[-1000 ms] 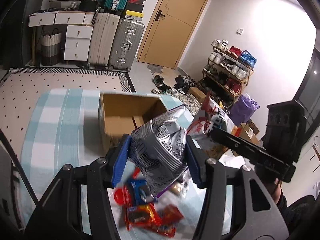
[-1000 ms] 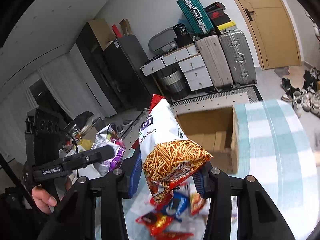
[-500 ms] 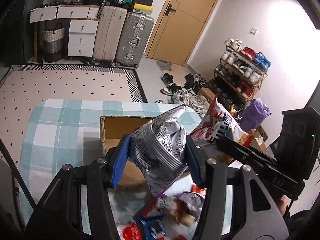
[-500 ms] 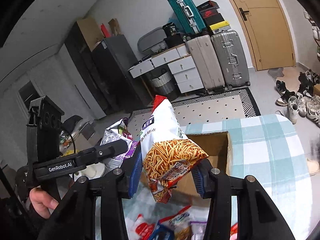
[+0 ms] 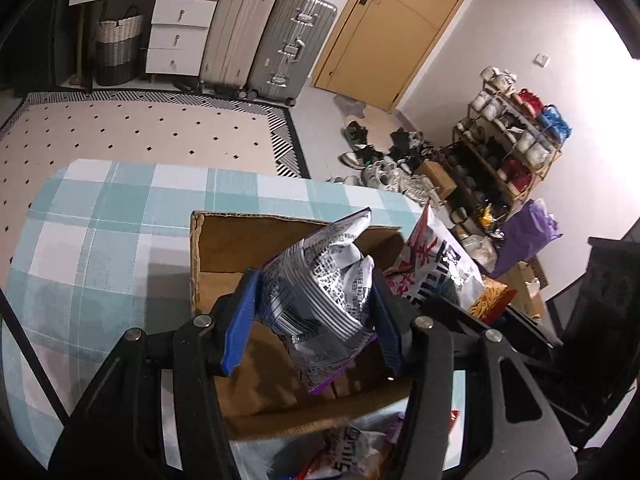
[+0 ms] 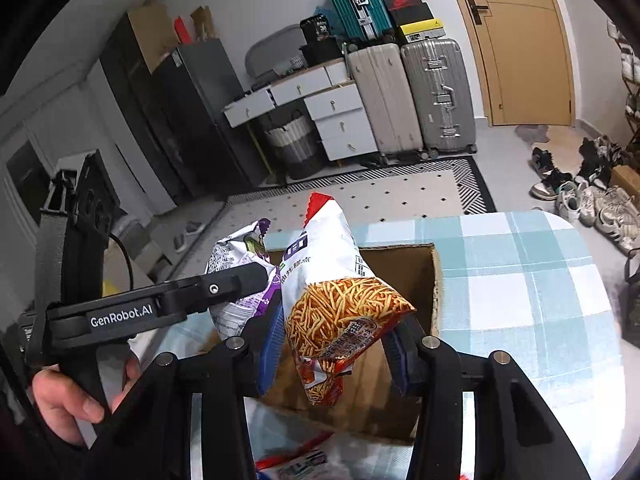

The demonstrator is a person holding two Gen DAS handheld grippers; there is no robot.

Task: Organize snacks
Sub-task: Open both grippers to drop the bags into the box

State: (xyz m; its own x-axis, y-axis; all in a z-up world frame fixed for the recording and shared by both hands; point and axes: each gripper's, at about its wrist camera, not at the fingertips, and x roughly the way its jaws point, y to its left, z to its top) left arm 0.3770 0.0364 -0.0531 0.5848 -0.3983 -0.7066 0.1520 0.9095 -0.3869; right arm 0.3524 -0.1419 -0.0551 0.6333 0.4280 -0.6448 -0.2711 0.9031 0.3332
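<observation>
My left gripper [image 5: 314, 320] is shut on a crumpled silver and purple snack bag [image 5: 324, 288], which hangs over the open cardboard box [image 5: 240, 244]. In the right wrist view that same silver bag [image 6: 236, 264] shows at the left, clamped by the left gripper [image 6: 256, 276]. My right gripper [image 6: 334, 344] is shut on a white and red bag printed with fried sticks [image 6: 340, 308], held above the cardboard box [image 6: 404, 272]. The left wrist view catches this bag [image 5: 436, 268] just right of the box.
The box stands on a table with a teal checked cloth [image 5: 100, 220]. More snack packets [image 5: 352, 452] lie on the cloth in front of the box, near the camera. A hand [image 6: 64, 404] grips the left tool. Suitcases [image 5: 288, 48], drawers and a shoe rack [image 5: 508, 148] stand beyond.
Both grippers have carried their bags forward and down, from over the loose packets to over the box. The box now fills the middle of both views.
</observation>
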